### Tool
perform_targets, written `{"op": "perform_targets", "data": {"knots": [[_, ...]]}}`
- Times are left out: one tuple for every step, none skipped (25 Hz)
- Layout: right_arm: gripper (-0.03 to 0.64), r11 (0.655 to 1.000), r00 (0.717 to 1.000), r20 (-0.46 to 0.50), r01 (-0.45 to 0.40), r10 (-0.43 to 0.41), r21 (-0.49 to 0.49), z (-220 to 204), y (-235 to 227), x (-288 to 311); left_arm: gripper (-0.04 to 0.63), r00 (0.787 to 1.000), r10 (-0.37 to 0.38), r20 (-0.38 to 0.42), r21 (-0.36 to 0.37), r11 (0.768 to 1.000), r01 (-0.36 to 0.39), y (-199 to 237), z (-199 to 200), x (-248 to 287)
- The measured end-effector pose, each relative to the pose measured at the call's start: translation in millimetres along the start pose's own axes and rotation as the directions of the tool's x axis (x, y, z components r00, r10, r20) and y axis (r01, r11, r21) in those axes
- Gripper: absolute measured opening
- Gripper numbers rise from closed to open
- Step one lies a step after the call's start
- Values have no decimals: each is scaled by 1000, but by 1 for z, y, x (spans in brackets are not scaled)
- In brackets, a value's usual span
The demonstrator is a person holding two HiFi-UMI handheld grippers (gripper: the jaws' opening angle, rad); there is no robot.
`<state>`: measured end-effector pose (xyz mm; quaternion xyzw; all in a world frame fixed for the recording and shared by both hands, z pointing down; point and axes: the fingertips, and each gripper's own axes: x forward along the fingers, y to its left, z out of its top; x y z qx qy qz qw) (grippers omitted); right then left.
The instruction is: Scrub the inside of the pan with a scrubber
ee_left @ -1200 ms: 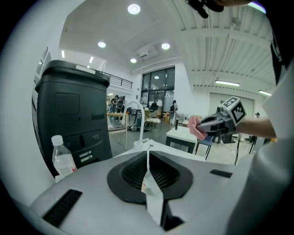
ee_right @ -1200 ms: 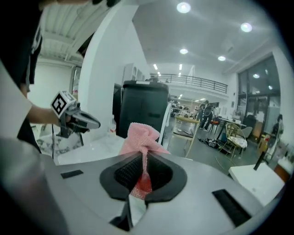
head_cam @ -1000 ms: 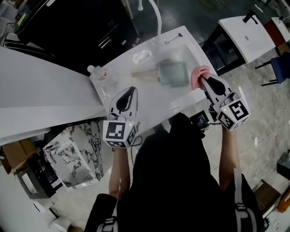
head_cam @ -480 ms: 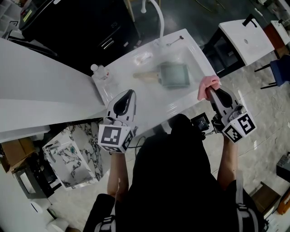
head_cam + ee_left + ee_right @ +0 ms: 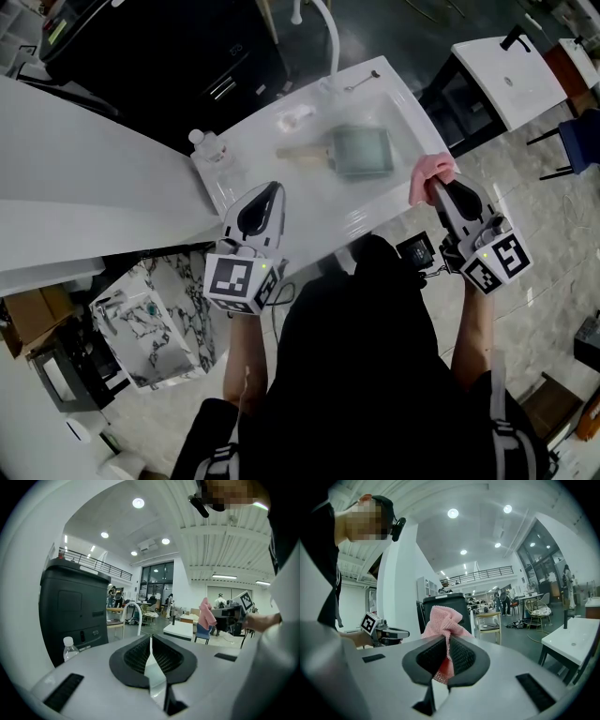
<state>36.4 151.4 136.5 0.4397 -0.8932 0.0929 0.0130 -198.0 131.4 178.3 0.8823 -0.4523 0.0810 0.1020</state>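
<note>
- Spanning the upper middle of the head view, the white sink counter (image 5: pixel 309 202) carries every task item; its faucet (image 5: pixel 323 28) stands at the far edge.
- The pan (image 5: pixel 361 152) lies flat in the basin with its pale handle pointing toward the person's left. Nothing touches it. The view is too small and glossy to say whether the inside is wet or clean.
- The left gripper (image 5: pixel 267 192) hovers over the near left part of the counter. Its own view shows the jaws closed against each other with nothing between them (image 5: pixel 150 644).
- The right gripper (image 5: pixel 436 187) sits at the near right corner of the counter, its jaws clenched on the scrubber (image 5: pixel 446 620).
- The scrubber, a bunched pink mesh cloth (image 5: pixel 429 173), is held in the air, apart from the pan.
- Change from the earliest frame: the scrubber was just beside the pan's right rim, and both grippers have since drawn back toward the person. Over the last half second the poses are nearly the same.
- Consequence: no scrubbing contact exists now. The scrubber must be brought back down into the pan before any stroke counts.
- A small clear bottle (image 5: pixel 208 150) stands at the counter's left end.
</note>
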Motion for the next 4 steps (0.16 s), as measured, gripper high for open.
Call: {"op": "perform_targets", "data": {"knots": [[35,1000,1000,0,-1,1,-2,0,1,0,43,1000,0,0,-2,1000,0,0,0,-1],[35,1000,1000,-1,-2,2,-3,0,1,1,43,1000,0,-1,-3,1000,0,0,0,-1],[35,1000,1000,-2,-3,3,-5,-1,2,1,43,1000,0,-2,-4,1000,0,0,-1,-1],[35,1000,1000,-3,-4,4,-7,-1,2,2,43,1000,0,-2,-5,1000,0,0,-1,-2]]}}
